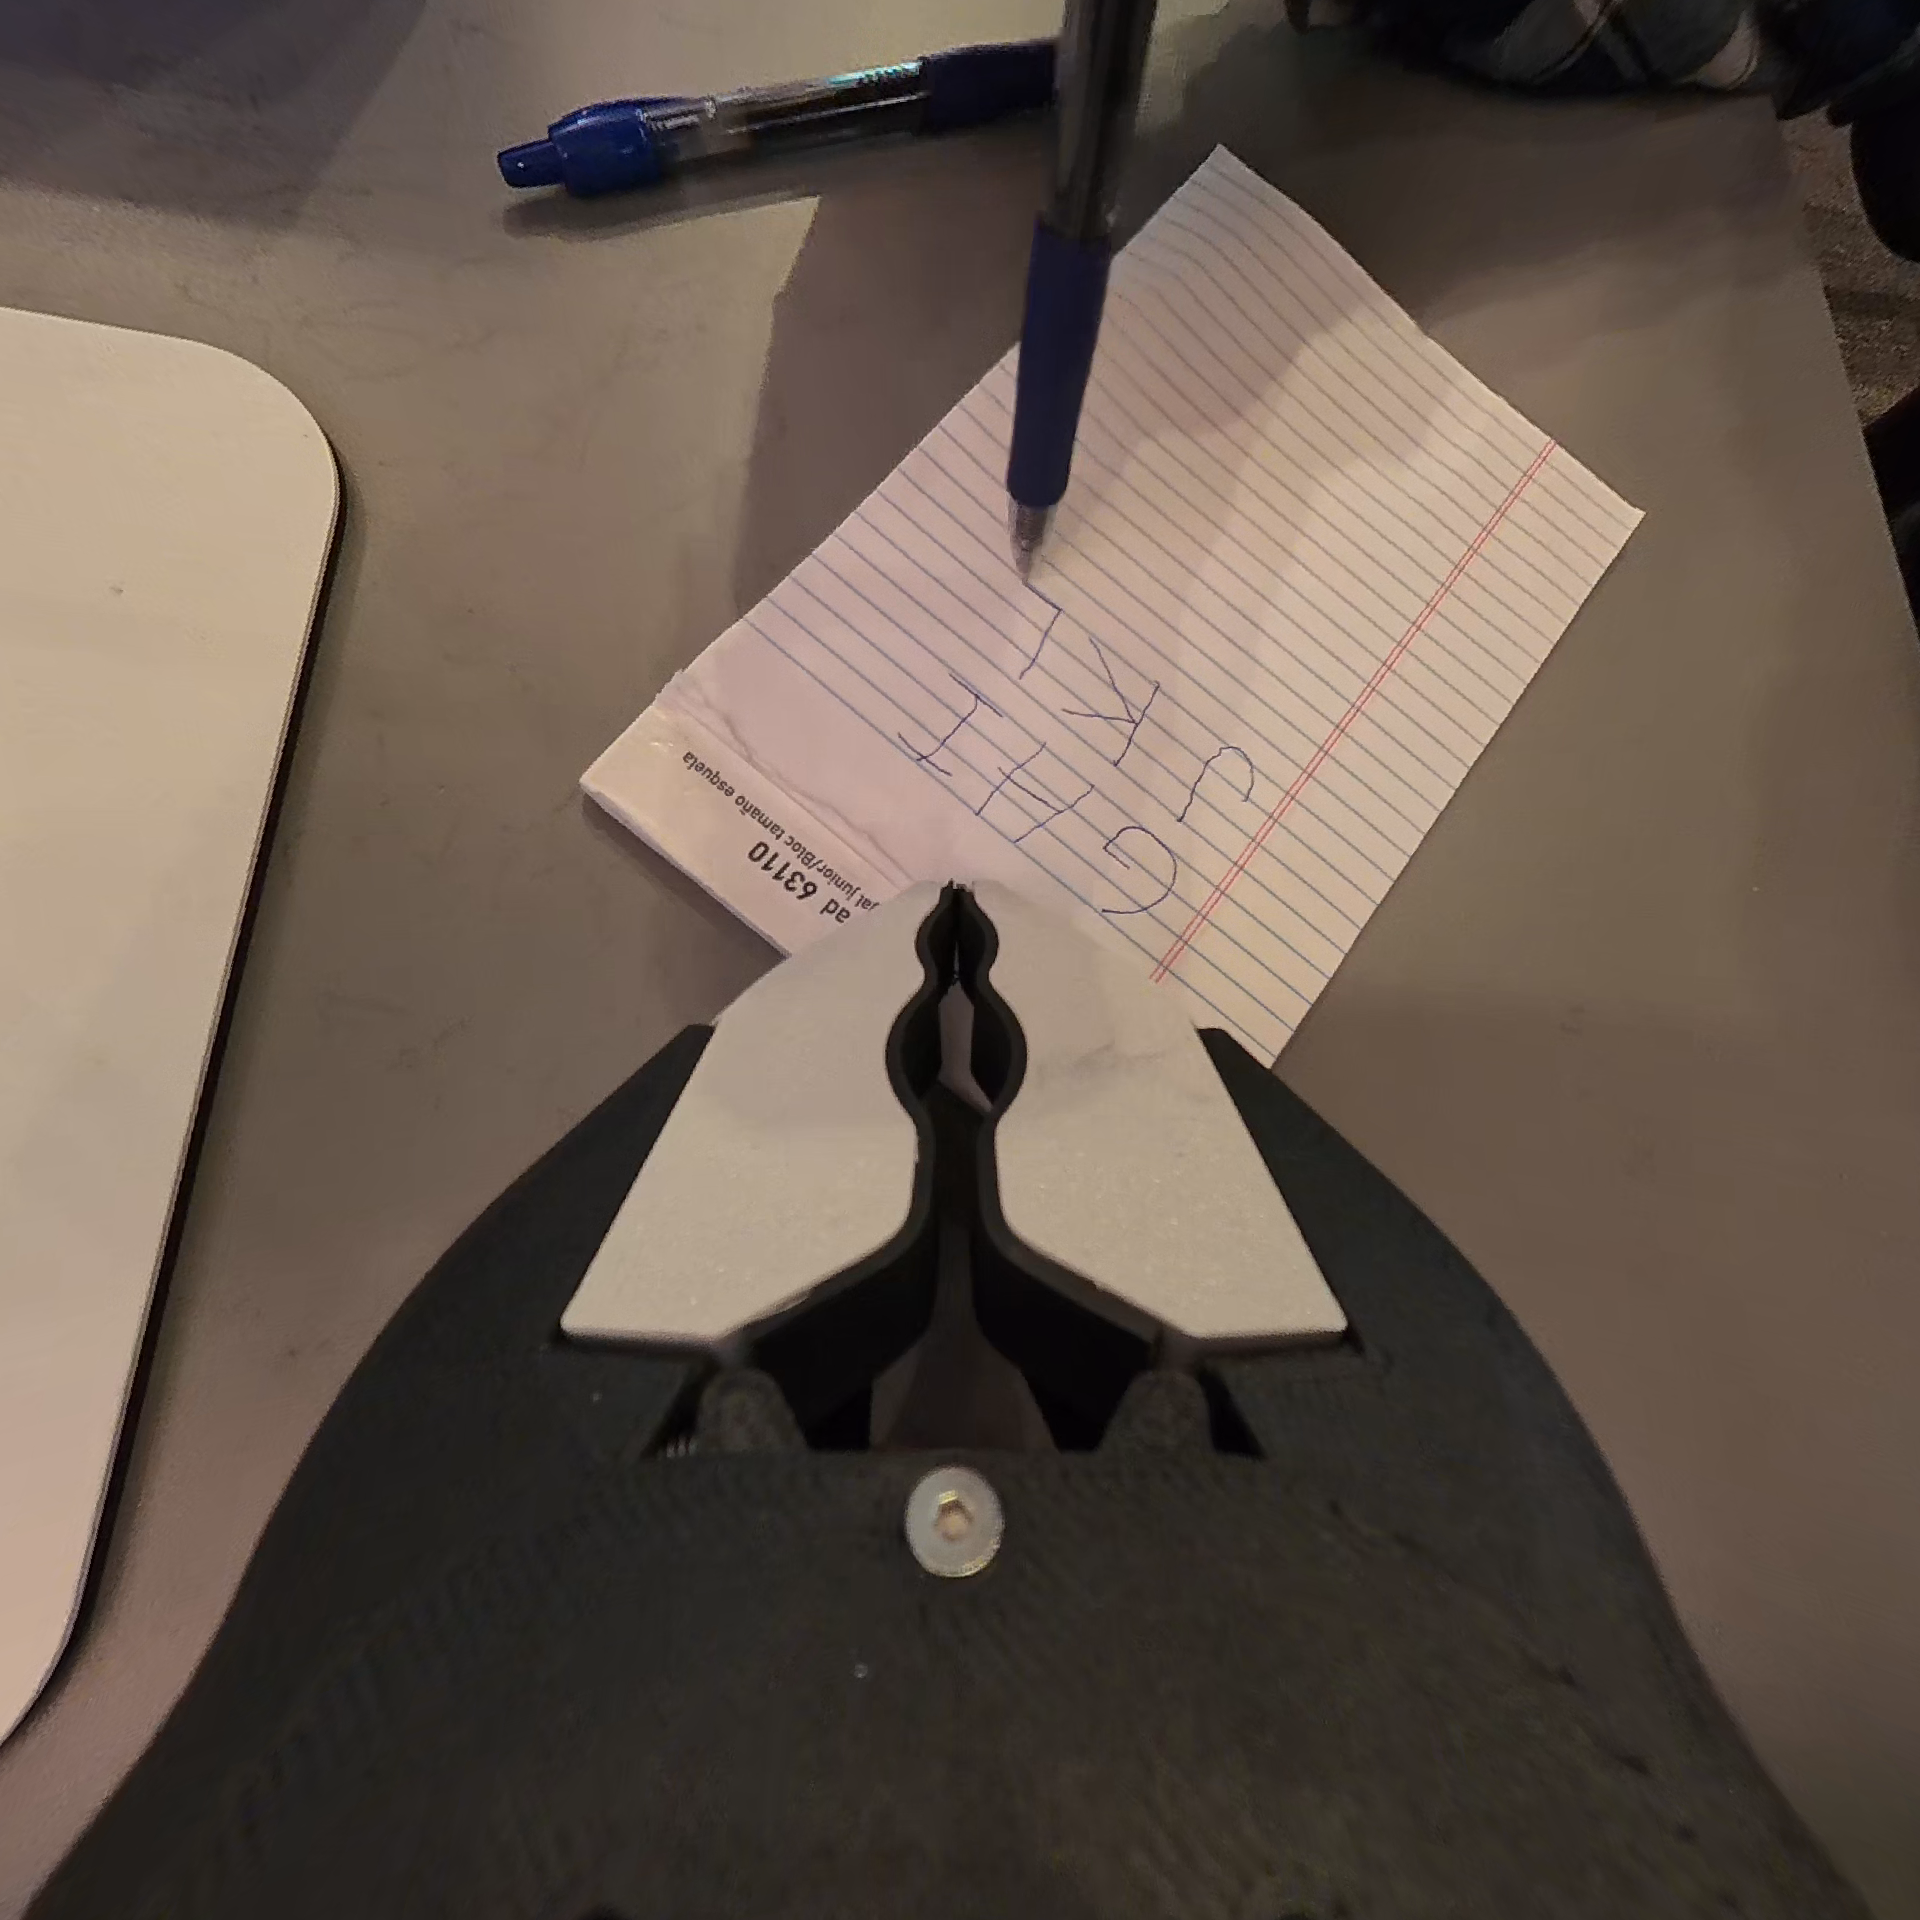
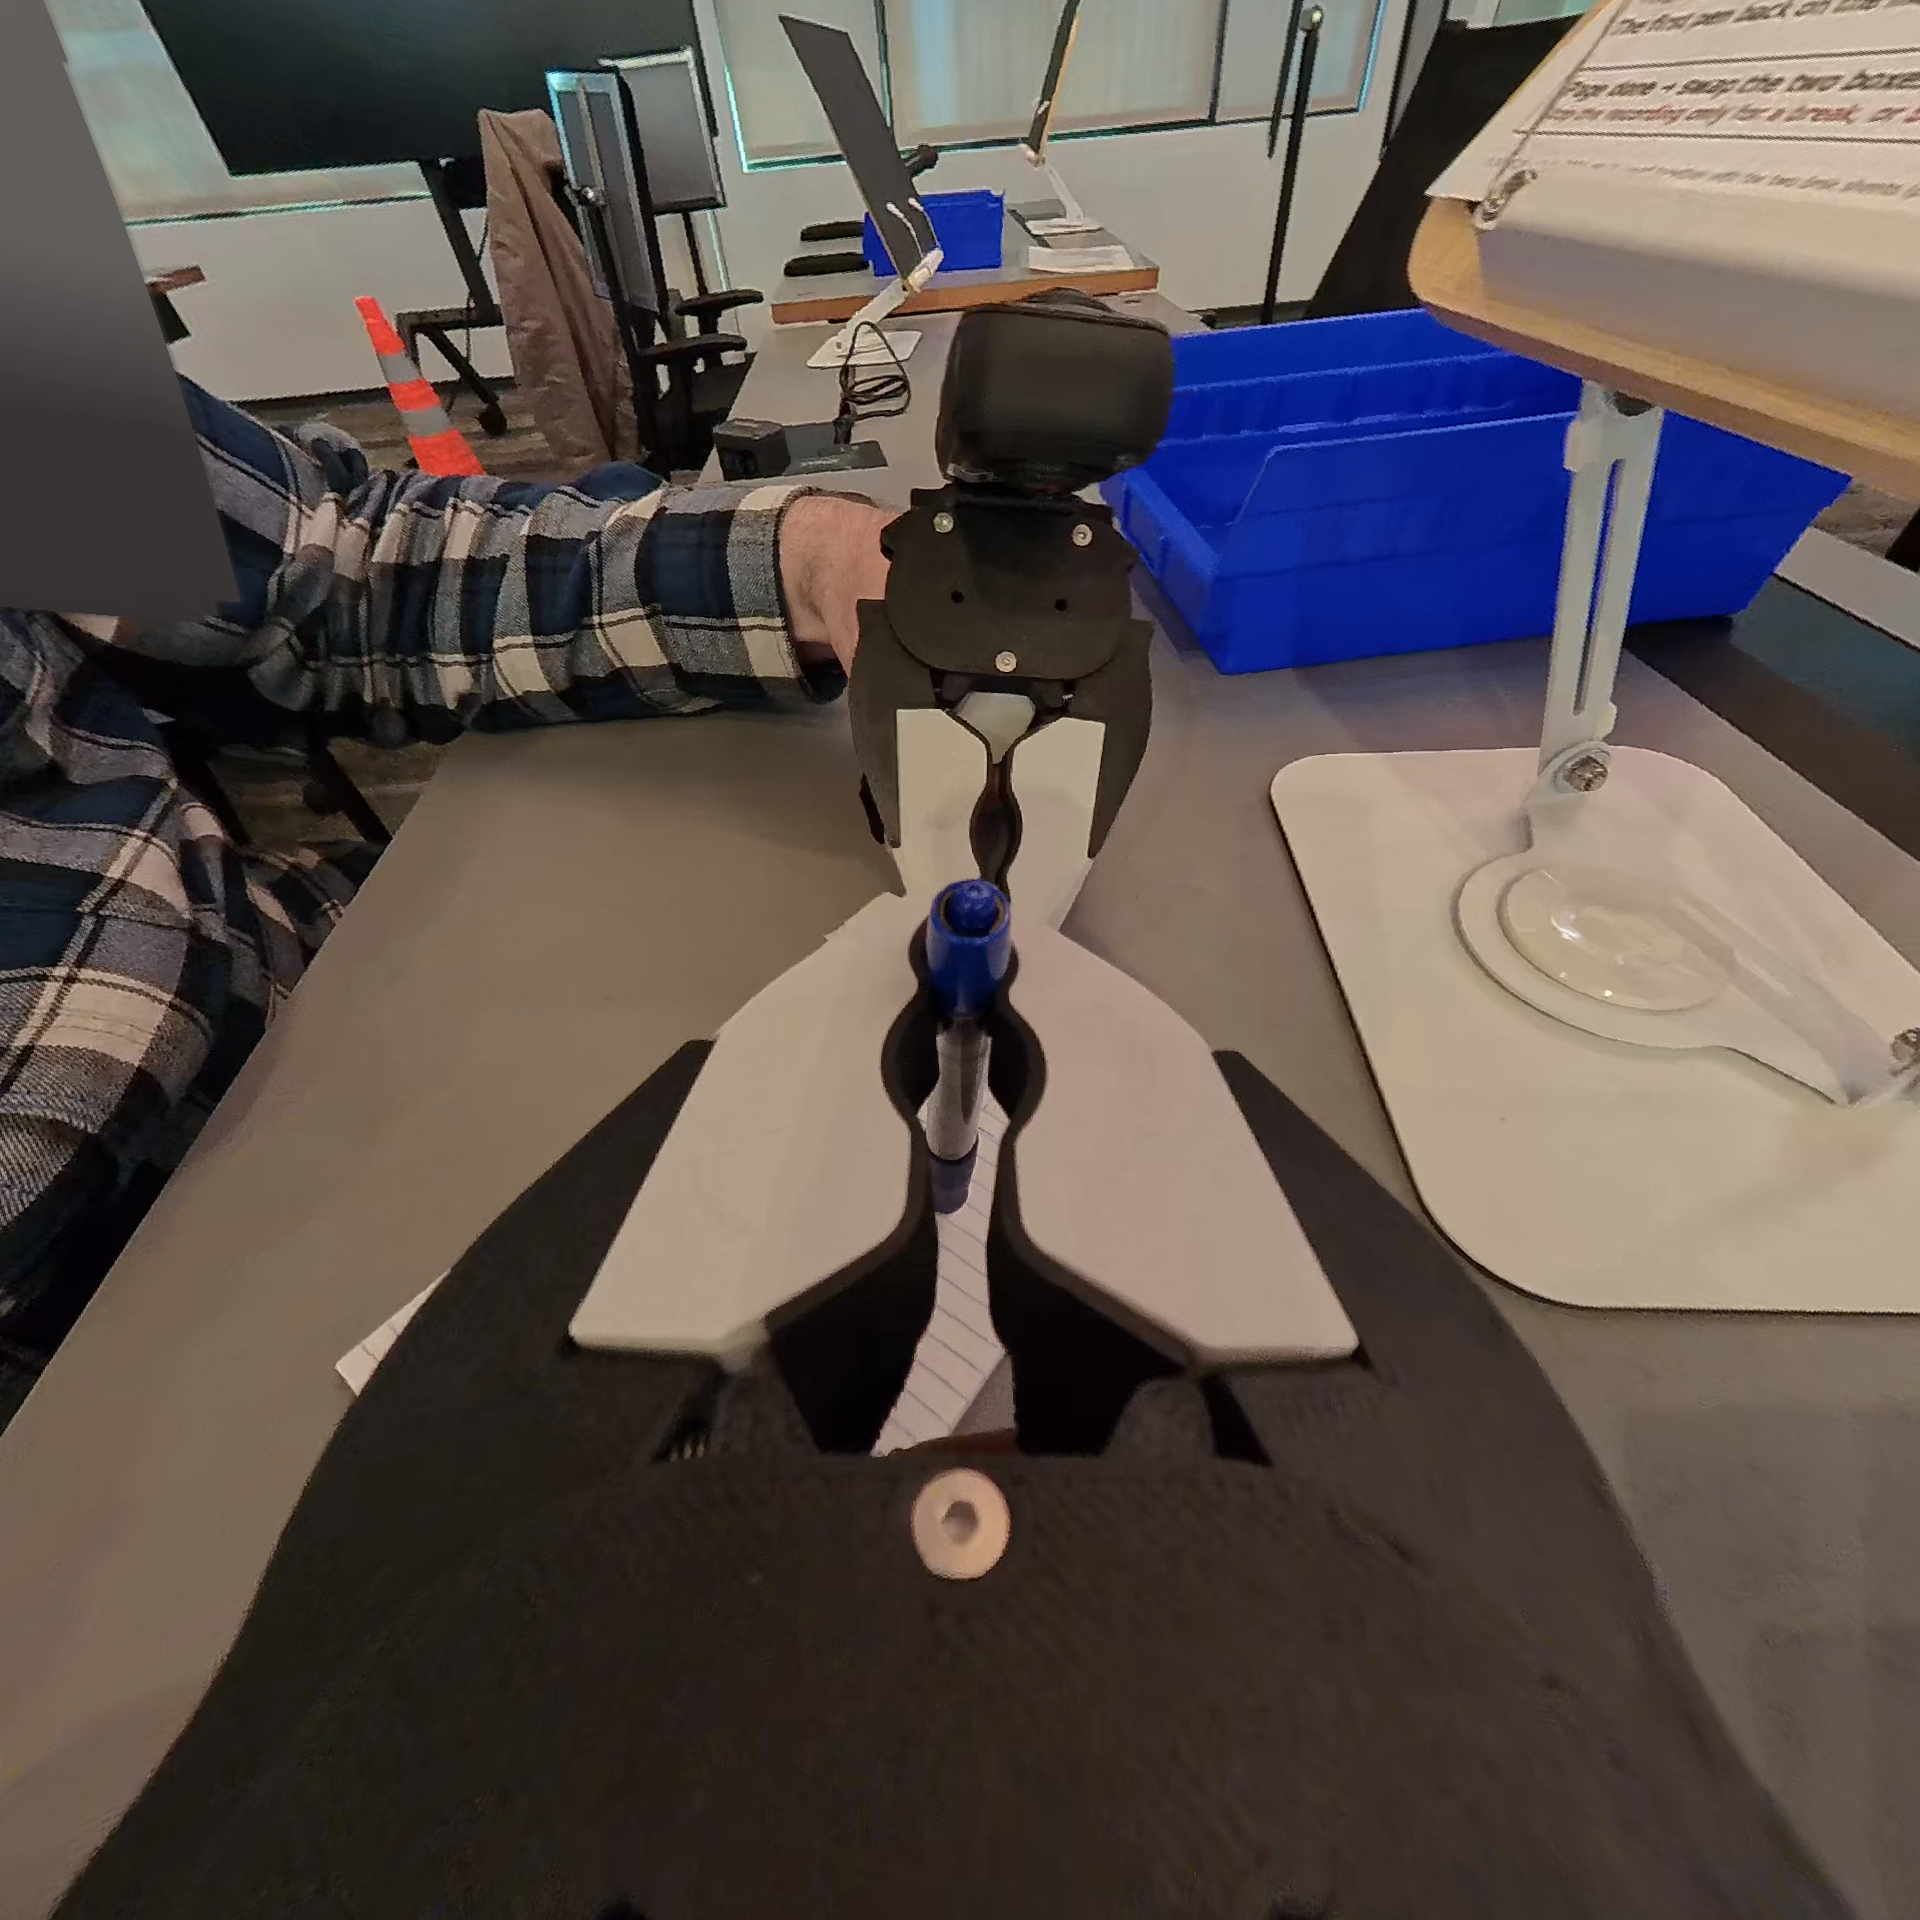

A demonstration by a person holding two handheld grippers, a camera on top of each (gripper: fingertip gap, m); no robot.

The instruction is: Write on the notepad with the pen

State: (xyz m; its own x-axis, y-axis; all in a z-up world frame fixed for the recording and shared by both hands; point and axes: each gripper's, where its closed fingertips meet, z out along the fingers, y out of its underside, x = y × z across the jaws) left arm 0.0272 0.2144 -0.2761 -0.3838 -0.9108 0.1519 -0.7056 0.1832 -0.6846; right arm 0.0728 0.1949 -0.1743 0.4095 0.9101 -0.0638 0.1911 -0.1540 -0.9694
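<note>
A white lined notepad (image 1: 1247, 582) lies on the grey table (image 1: 582, 499), with several blue handwritten letters on its top sheet. My left gripper (image 1: 958, 896) is shut, and its tips rest on the pad's bound end. It also shows in the right wrist view (image 2: 1003, 873), pointing down at the pad. My right gripper (image 2: 966, 940) is shut on a blue pen (image 2: 964, 961) and holds it upright. In the left wrist view the pen (image 1: 1055, 364) stands with its tip on the paper, at the end of the writing. Part of the pad (image 2: 951, 1340) shows between my right fingers.
A second blue pen (image 1: 769, 114) lies on the table beyond the pad. A white stand base (image 2: 1558, 1039) sits right of the pad and shows at the left of the left wrist view (image 1: 125, 831). A blue bin (image 2: 1455, 499) stands behind. A plaid sleeve (image 2: 468, 603) reaches in from the left. Some 11 centimeters of space lies between my two pairs of fingers.
</note>
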